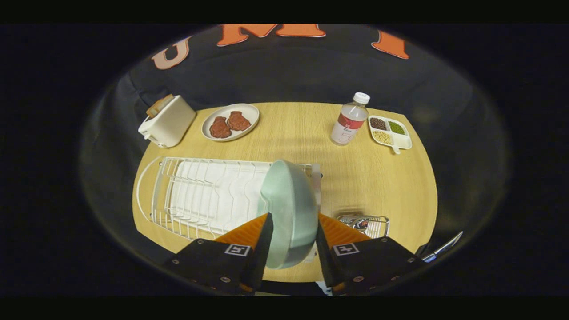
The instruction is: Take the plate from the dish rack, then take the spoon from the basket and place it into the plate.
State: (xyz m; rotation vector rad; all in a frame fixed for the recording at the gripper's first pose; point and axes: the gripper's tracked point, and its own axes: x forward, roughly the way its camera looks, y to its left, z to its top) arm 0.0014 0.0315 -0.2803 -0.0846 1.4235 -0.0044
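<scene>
Orange-fingered tongs (291,242) clenched on pale green round ceramic plate (289,213), held on edge between fingers, above right end of white wire dish rack (200,200). Upright hold suits rack slots. Small wire basket (371,223) just beyond right finger on round wooden table (378,178).

plate (289,209) sits on edge between the gripper (291,242) fingers; its lower rim drops behind them, so contact on either finger can't be confirmed. plate also covers the right end of the dish rack (195,195). basket (366,224) near right: mostly hidden behind the right finger, contents too small and blurred to tell. bottle (350,120) label unreadable. thin metal item (442,249) at the table's near right corner is cut off, identity unclear.
</scene>
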